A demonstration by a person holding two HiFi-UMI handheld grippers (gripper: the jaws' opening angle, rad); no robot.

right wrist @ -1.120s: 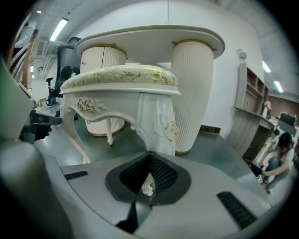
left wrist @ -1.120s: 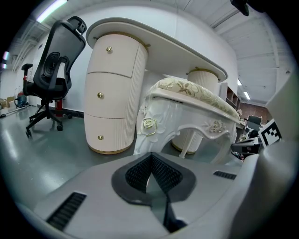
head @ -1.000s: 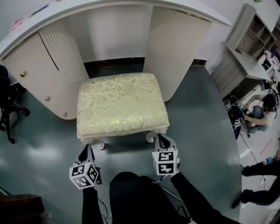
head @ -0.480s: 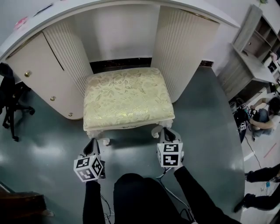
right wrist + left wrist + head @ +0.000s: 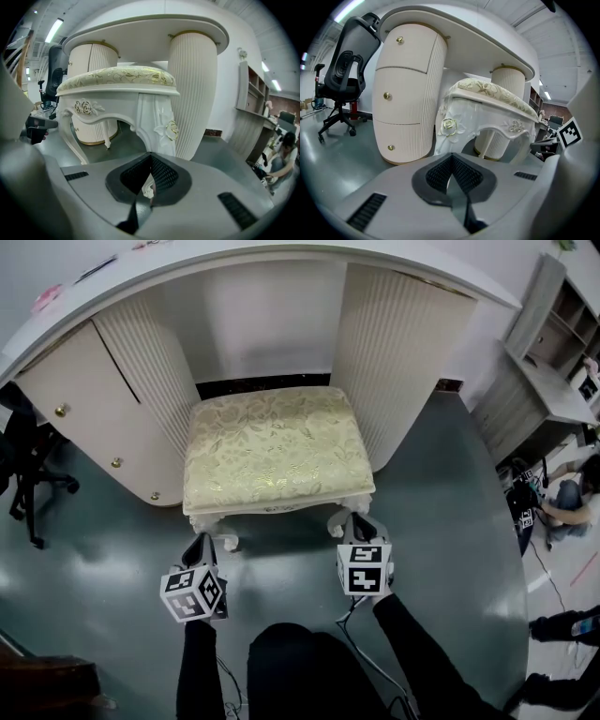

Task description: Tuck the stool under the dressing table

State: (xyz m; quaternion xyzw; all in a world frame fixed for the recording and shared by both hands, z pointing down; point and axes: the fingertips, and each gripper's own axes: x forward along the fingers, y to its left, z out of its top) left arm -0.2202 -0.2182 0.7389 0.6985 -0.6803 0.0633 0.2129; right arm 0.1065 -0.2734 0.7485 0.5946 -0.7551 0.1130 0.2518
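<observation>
The left tool [image 5: 200, 544], jaws pressed together on nothing, sits low just behind the stool's near-left leg [image 5: 226, 541], forearm stretched forward. The stool [image 5: 277, 444] stands partly inside the gap between the dressing table's [image 5: 398, 343] pedestals, its front edge out over the floor. The push looks midway, and the next move probably calls for an even, straight shove. The right tool [image 5: 355, 524], likewise closed and empty, sits at the near-right leg [image 5: 336, 523].
</observation>
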